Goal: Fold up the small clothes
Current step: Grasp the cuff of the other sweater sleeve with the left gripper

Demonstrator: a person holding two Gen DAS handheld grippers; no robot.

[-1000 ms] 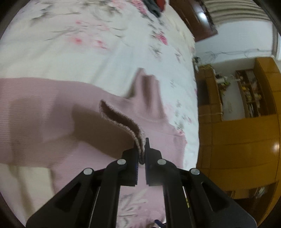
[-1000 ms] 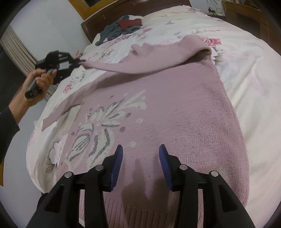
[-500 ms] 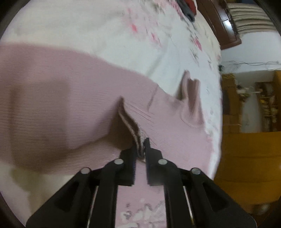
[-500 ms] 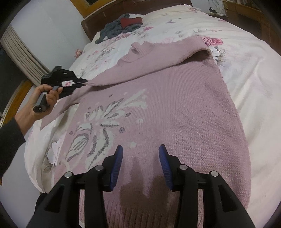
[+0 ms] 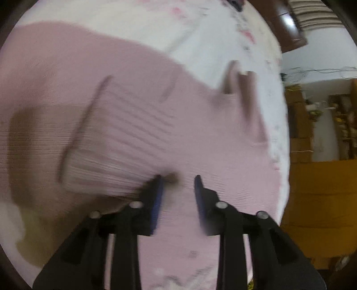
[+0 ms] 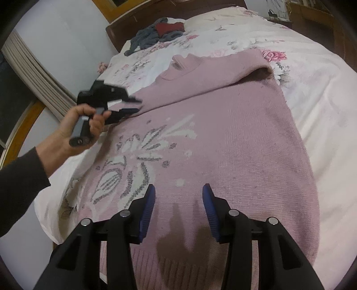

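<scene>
pink sweater (image 6: 223, 142) lying flat, front up, on a floral bedspread (image 6: 323, 93), with one sleeve (image 6: 200, 82) folded across the chest. right hand-held gripper (image 6: 178, 200) hovers above the hem, jaws spread wide, nothing between them. left hand-held gripper (image 5: 178, 187) (blurred in its own view) is parted over the sleeve cuff (image 5: 107, 160), which lies just beside its left finger, not clamped; a hand (image 6: 75, 127) in a dark sleeve grips its handle. beyond both tools, a heap of grey and red clothes (image 6: 158, 33) sits by the headboard (image 6: 138, 15).
</scene>
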